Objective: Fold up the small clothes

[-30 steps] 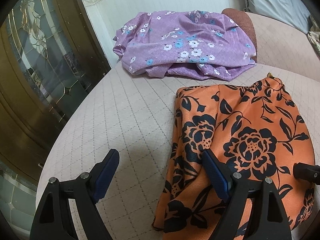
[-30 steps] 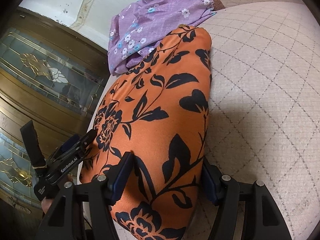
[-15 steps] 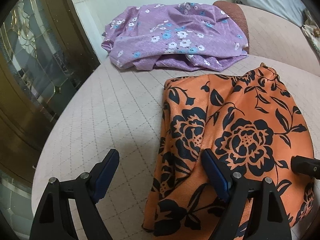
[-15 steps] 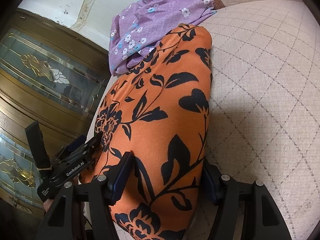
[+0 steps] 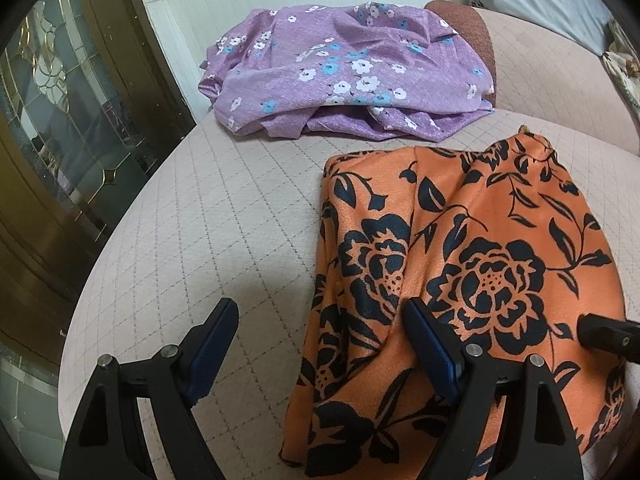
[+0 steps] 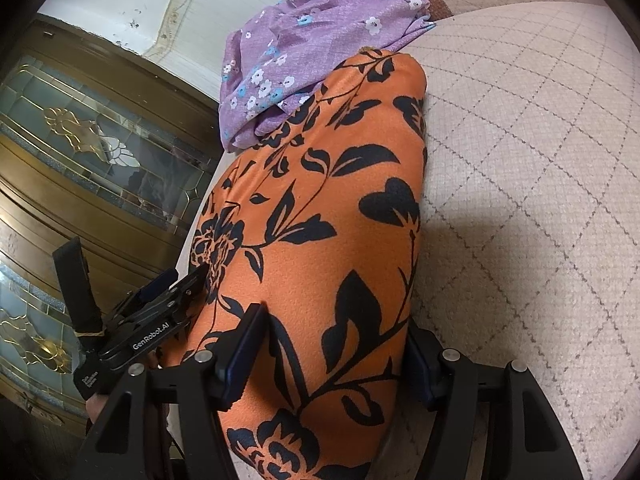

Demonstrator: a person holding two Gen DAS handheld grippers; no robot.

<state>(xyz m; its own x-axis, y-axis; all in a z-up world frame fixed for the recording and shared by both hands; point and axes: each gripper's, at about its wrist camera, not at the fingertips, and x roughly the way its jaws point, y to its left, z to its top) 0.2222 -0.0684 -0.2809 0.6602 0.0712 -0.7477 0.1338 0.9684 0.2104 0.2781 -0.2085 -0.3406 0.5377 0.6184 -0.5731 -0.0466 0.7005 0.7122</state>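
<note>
Orange floral garment (image 5: 480, 264) is what I'm working on, and I judge the step in hand to be gathering it for a fold.

Left wrist view: my left tongs (image 5: 320, 344) stand spread wide and pinch nothing. One blue pad (image 5: 212, 344) hangs over bare quilted cushion (image 5: 224, 216); the other sits on top of the orange cloth, so the garment's near long edge runs between the two pads. The rest of the cloth stretches ahead and off to the right of the tongs. Well ahead, apart from it, lies a crumpled purple floral garment (image 5: 344, 76). At the right edge the tip of the other tool rests on the orange cloth.

Right wrist view: my right tongs (image 6: 332, 356) straddle a raised hump of the orange floral garment (image 6: 332, 200), one pad at each flank. Whether they actually press the cloth I cannot tell; the fabric bulges up between them. The left tongs (image 6: 176, 292) show to the left, at the cloth's far edge.

Next, I think, both tongs need to close on the cloth, then lift and carry one side over the other.
</note>
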